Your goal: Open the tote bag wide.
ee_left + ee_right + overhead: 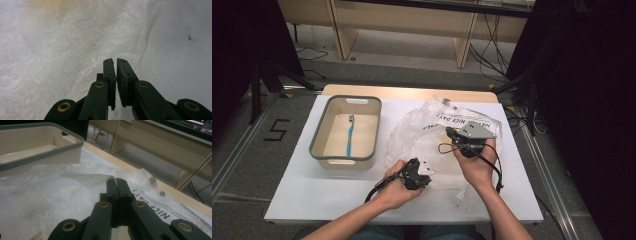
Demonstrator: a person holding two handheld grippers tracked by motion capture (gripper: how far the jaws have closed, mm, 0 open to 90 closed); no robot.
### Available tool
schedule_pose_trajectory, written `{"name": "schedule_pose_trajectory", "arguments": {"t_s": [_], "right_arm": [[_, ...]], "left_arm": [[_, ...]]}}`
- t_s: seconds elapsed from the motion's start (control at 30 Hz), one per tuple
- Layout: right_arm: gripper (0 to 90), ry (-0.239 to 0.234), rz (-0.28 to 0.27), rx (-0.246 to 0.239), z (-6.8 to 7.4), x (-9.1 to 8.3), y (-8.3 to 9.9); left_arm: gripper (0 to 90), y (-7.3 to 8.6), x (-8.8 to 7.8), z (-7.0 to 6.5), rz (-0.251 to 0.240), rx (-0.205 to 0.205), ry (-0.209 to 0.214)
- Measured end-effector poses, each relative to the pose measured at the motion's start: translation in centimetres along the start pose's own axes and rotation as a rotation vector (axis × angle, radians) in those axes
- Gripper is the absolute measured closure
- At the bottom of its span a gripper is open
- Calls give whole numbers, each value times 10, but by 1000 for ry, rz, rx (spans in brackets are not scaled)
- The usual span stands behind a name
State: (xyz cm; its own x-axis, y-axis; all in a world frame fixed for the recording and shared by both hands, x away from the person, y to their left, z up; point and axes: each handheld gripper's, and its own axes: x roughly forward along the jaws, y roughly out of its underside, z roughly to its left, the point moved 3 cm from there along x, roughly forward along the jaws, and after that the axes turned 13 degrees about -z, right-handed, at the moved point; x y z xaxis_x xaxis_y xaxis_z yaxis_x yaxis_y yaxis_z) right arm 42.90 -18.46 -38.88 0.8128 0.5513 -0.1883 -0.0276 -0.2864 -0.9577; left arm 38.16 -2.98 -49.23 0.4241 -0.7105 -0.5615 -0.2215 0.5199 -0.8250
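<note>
Bag (422, 131): thin, limp, slippery film; we'd pinch its edge. Right tongs (116, 180) clamp a fold; left tongs (116, 60) nearly together.

The crumpled translucent white plastic bag (75, 195) bears bold black capitals along its edge. In the right gripper view, at the lower right of the frame, "NICE DAY!" reads upside down, with a line of print beneath it too small to read. In the high view the same line appears as "HAVE A NICE DAY!". On the grey floor (242, 150) at the left, black tape forms a "5".
</note>
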Motion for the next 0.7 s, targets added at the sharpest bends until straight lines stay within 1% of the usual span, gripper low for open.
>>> {"name": "schedule_pose_trajectory", "arguments": {"t_s": [0.1, 0.17, 0.2, 0.37, 0.4, 0.43, 0.47, 0.53, 0.57, 0.6, 0.63, 0.67, 0.7], "right_arm": [[900, 8, -20, -8, -1, -1, -2], [900, 9, -27, -13, -1, -2, -3], [900, 11, -27, -11, -1, -2, -3], [900, 13, -27, -9, -2, -2, -3], [900, 12, -27, -9, -2, -2, -3], [900, 12, -27, -9, -2, -2, -3], [900, 8, -24, -9, -2, -2, -3], [900, 7, -24, -7, -2, -2, -3], [900, 7, -23, -7, -2, -1, -3], [900, 5, -21, -8, -2, -1, -2], [900, 5, -21, -8, -2, -1, -2], [900, 4, -19, -6, -1, -1, -2], [900, 4, -18, -4, -1, -1, -2]], "left_arm": [[850, 4, 5, -1, 27, 2, 4], [849, 4, 6, -2, 40, 19, 0], [849, 5, 6, -2, 44, 22, -1], [838, 5, 4, -2, 39, 21, -5], [832, 3, 1, -4, 15, 21, -4], [826, 3, 1, -4, 15, 21, -4], [811, -1, -5, -5, -12, 31, -2], [791, -4, -12, -6, -55, 36, -11], [774, -6, -15, -7, -67, 41, -4], [752, -7, -19, -7, -80, 46, -7], [732, -7, -19, -7, -80, 46, -7], [702, -9, -24, -7, -101, 41, -11], [673, -9, -26, -7, -109, 39, -12]]}}
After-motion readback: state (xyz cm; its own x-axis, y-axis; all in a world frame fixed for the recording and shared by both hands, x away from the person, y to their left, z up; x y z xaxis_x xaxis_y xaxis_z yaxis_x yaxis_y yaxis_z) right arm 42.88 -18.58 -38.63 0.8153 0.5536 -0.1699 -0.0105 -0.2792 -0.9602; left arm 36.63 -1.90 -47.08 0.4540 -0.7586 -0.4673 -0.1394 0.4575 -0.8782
